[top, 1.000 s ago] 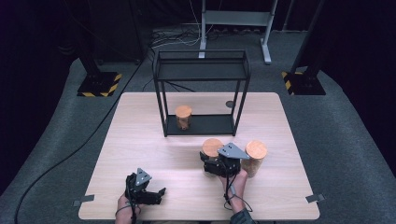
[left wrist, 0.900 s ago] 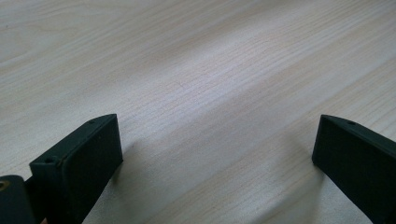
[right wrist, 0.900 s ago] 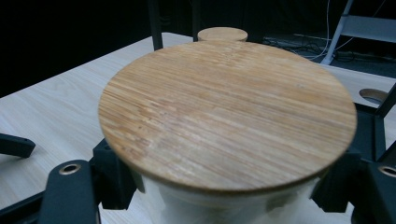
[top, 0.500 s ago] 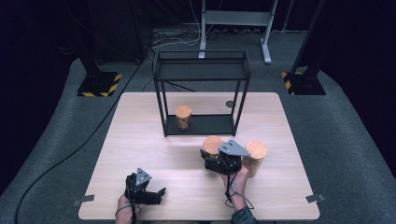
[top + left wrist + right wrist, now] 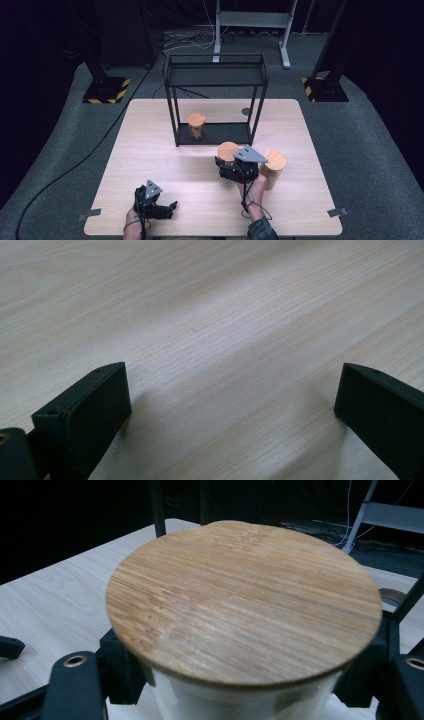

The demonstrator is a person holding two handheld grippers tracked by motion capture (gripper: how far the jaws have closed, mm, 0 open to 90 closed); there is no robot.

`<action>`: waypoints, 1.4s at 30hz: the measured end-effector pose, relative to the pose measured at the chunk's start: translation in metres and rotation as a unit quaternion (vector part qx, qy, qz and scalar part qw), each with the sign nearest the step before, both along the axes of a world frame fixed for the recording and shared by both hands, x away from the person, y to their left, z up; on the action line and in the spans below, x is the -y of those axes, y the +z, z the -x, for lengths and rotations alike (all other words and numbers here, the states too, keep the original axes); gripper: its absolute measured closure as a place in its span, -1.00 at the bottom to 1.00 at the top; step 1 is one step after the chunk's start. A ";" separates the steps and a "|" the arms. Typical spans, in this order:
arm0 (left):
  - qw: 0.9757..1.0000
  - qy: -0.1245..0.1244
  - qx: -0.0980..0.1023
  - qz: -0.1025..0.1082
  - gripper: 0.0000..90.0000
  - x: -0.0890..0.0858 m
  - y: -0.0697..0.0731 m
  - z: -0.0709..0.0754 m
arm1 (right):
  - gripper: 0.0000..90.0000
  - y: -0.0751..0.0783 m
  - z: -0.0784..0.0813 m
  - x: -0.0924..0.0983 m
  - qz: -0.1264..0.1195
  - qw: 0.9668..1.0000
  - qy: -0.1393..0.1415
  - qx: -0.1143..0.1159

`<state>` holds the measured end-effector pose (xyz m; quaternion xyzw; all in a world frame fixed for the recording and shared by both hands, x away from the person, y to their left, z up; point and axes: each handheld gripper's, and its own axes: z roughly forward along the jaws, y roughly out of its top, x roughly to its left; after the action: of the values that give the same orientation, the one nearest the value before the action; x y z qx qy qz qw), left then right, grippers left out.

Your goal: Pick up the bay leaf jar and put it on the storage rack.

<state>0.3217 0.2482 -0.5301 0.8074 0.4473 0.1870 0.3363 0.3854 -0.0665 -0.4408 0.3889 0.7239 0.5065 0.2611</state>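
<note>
Three lidded jars are present, each with a round bamboo top. One jar [image 5: 196, 125] stands upright on the lower shelf of the black wire rack [image 5: 216, 69] at the far side of the table [image 5: 150, 145]. A second jar [image 5: 273, 169] stands free on the table, just beside the right hand. The third, the held jar [image 5: 228, 152], sits in front of the rack; the right gripper [image 5: 231, 167] is clamped on its pale body below the lid [image 5: 244, 600], jaws pressed against both sides. Jar contents cannot be told. The left gripper [image 5: 159, 209] rests near the table's front edge, jaws spread wide with nothing between them.
</note>
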 end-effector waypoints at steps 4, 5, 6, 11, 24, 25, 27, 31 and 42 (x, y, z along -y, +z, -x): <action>1.000 0.000 0.000 0.000 -0.98 0.000 0.000 0.000 | -0.46 0.003 -0.003 0.002 -0.003 1.000 -0.003 0.000; 1.000 0.000 0.000 0.000 -0.98 0.000 0.000 0.000 | -0.46 0.004 -0.003 0.002 -0.003 1.000 -0.003 0.001; 1.000 0.000 0.000 0.000 -0.98 0.000 0.000 0.000 | -0.46 0.005 -0.004 0.003 -0.002 1.000 -0.003 0.002; 1.000 0.001 0.000 0.000 -0.98 0.000 0.000 0.000 | -0.46 0.009 -0.007 0.001 0.001 1.000 -0.001 0.006; 1.000 0.001 0.000 0.000 -0.98 0.000 0.000 0.000 | -0.46 0.017 -0.017 -0.004 0.006 1.000 0.001 0.012; 1.000 0.001 0.000 0.000 -0.98 0.000 0.000 0.000 | -0.46 0.018 -0.018 -0.004 0.006 1.000 0.001 0.013; 1.000 0.001 0.000 0.000 -0.98 0.000 0.000 0.000 | -0.46 0.020 -0.019 -0.004 0.004 1.000 0.000 0.012; 1.000 0.001 0.000 0.000 -0.98 0.000 0.000 0.000 | -0.46 0.023 -0.023 -0.004 0.005 1.000 0.000 0.014; 1.000 0.002 0.000 0.000 -0.98 0.000 0.000 0.000 | -0.46 0.026 -0.033 -0.005 0.004 1.000 -0.002 0.015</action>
<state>0.3218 0.2484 -0.5301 0.8067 0.4484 0.1878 0.3359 0.4187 -0.0614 -0.4143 0.3813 0.7216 0.5086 0.2743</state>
